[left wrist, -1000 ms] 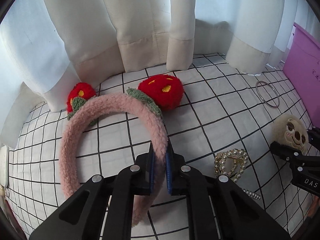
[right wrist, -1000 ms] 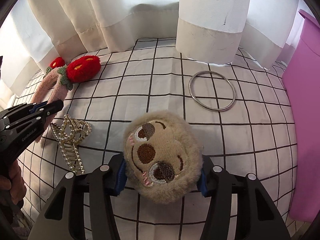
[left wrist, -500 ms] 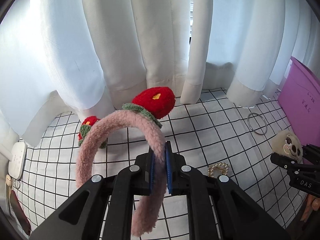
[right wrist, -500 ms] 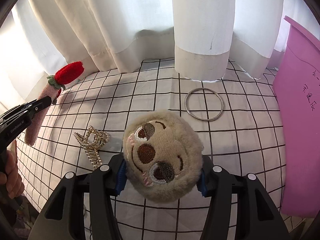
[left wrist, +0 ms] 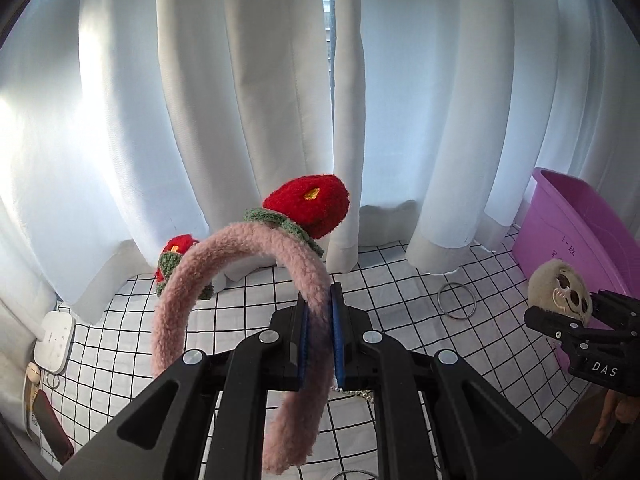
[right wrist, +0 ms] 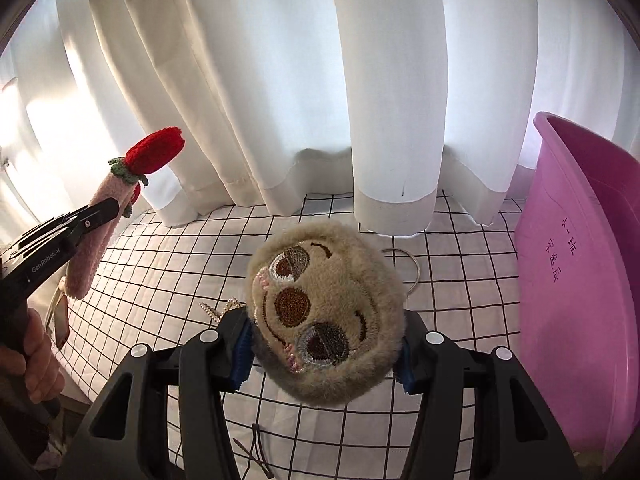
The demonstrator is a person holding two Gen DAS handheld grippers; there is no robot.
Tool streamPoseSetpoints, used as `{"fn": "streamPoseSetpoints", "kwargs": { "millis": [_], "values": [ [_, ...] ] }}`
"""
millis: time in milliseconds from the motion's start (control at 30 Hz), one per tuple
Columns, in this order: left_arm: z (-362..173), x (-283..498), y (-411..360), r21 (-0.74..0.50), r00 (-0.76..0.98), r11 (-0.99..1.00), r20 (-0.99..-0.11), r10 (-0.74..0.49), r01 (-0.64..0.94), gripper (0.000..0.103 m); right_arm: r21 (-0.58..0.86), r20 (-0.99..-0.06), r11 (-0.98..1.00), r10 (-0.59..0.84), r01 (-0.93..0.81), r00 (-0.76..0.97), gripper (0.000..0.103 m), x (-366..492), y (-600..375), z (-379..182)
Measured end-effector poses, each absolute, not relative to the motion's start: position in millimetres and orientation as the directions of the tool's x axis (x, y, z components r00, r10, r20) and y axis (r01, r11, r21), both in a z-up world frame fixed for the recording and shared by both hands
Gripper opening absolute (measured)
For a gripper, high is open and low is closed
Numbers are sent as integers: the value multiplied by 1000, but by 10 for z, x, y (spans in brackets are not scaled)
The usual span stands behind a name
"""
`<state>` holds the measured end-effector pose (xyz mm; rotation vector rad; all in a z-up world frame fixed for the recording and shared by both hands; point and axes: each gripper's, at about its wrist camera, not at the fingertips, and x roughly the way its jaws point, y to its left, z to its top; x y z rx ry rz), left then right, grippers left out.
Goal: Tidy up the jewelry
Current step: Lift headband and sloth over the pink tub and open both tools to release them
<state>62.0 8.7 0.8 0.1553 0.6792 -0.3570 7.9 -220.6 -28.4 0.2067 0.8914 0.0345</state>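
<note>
My left gripper [left wrist: 319, 332] is shut on a fluffy pink headband [left wrist: 224, 256] with two red knitted strawberries, held in the air above the checked cloth. The same headband [right wrist: 94, 240] shows at the left of the right wrist view. My right gripper [right wrist: 324, 344] is shut on a round beige plush face [right wrist: 320, 312] with embroidered eyes, lifted off the cloth; this plush face [left wrist: 558, 292] appears at the right of the left wrist view. On the cloth lie a silver bangle [left wrist: 456, 300] and a pearl hair claw [right wrist: 220, 308], partly hidden behind my fingers.
A purple plastic bin [right wrist: 580, 280] stands at the right, with handwriting on its side. White curtains [left wrist: 280, 100] hang along the back. A white box [left wrist: 54, 340] and small items sit at the cloth's left edge. A dark clip [right wrist: 256, 452] lies near the front.
Both grippers have risen from the cloth with their objects. The headband left the surface and now hangs in the air; the plush face went up as well.
</note>
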Motion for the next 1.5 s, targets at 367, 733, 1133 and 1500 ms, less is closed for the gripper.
{"fn": "streamPoseSetpoints", "kwargs": {
  "millis": [367, 733, 1133, 1500],
  "values": [
    [595, 152, -818, 24, 715, 845, -545, -437, 535, 10, 177, -670, 974, 13, 144, 742, 53, -436, -3093, 398],
    [745, -285, -2062, -15, 590, 703, -532, -607, 711, 11, 148, -672, 936, -141, 319, 727, 53, -1013, -4269, 532],
    [614, -545, -3482, -50, 450, 571, -561, -695, 820, 11, 181, -699, 905, -157, 385, 698, 53, -1243, -5108, 317],
    [215, -426, -4090, 12, 452, 574, -629, -632, 819, 14, 185, -741, 917, -107, 354, 663, 53, -980, -5296, -17]
  ]
}}
